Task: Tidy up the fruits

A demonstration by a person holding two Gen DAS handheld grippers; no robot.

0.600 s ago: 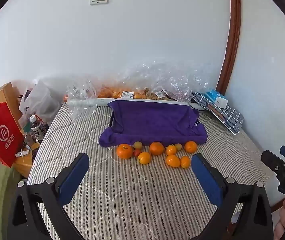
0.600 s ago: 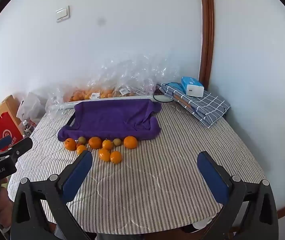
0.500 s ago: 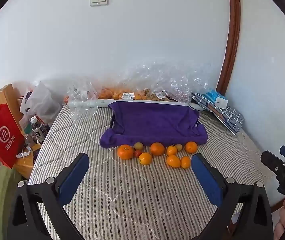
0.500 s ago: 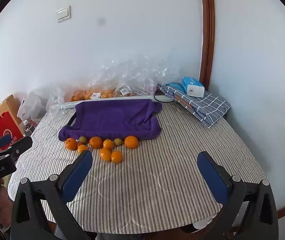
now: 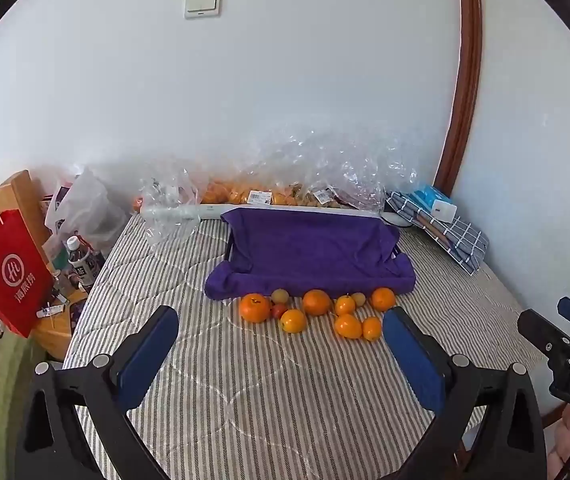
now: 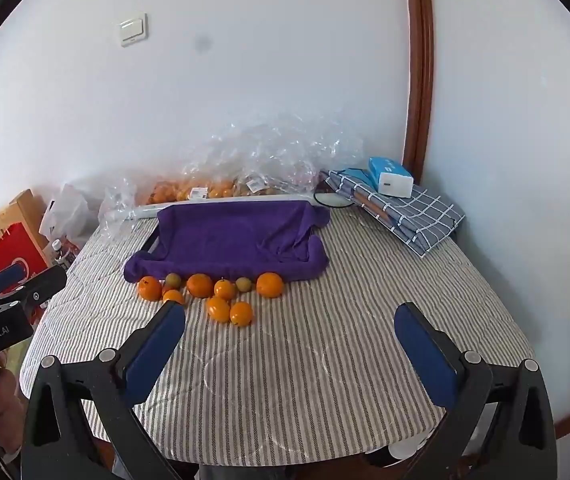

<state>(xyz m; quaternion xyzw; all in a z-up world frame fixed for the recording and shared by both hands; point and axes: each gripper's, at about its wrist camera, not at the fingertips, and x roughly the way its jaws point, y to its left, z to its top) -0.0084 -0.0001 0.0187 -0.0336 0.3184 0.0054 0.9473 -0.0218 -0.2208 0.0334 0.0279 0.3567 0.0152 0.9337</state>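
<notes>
Several loose oranges point(image 5: 316, 302) point(image 6: 200, 285), with small yellow-green fruits point(image 5: 279, 296) point(image 6: 243, 284) and a red one among them, lie in a cluster on the striped tablecloth point(image 5: 269, 380), just in front of a tray draped in a purple towel point(image 5: 309, 252) point(image 6: 233, 240). My left gripper point(image 5: 281, 342) is open and empty, above the table short of the fruit. My right gripper point(image 6: 291, 340) is open and empty, to the right of the cluster. Each gripper shows at the edge of the other's view.
Clear plastic bags of oranges point(image 5: 245, 194) lie along the back wall. A folded checked cloth point(image 6: 405, 210) with a blue-white box point(image 6: 389, 176) sits at the back right. A red paper bag point(image 5: 5, 276) and bottles point(image 5: 79, 260) stand left of the table.
Both grippers have drifted slightly back or up; the fruit cluster sits a little higher in both views. Nothing on the table has moved.
</notes>
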